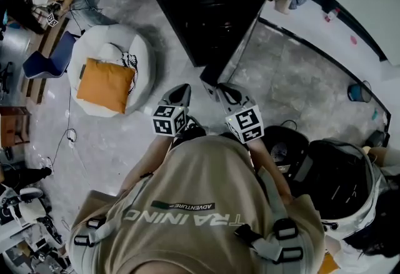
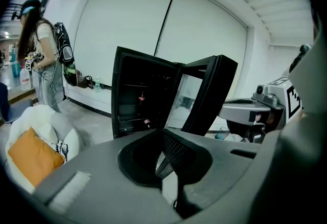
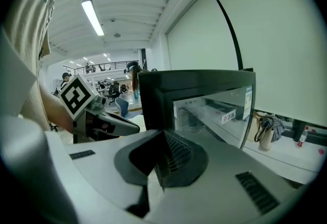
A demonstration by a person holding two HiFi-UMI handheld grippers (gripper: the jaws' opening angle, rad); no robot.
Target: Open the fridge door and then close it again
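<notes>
A black fridge (image 1: 206, 4) stands in front of me with its glass door (image 1: 240, 47) swung open toward me. The left gripper view looks into the dark inside of the fridge (image 2: 140, 95), with the door (image 2: 204, 97) angled out at the right. My left gripper (image 1: 180, 96) is shut and empty, just short of the door's free edge. My right gripper (image 1: 226, 94) is also shut with nothing in it, close beside that edge. In the right gripper view the glass door (image 3: 209, 110) fills the view ahead of the shut gripper (image 3: 162, 138). No contact with the door shows.
A white beanbag (image 1: 134, 54) with an orange cushion (image 1: 106, 85) lies on the floor to the left. A person (image 2: 43, 59) stands far left by a counter. Black gear (image 1: 337, 182) sits at my right. A window ledge (image 1: 325, 10) runs behind the fridge.
</notes>
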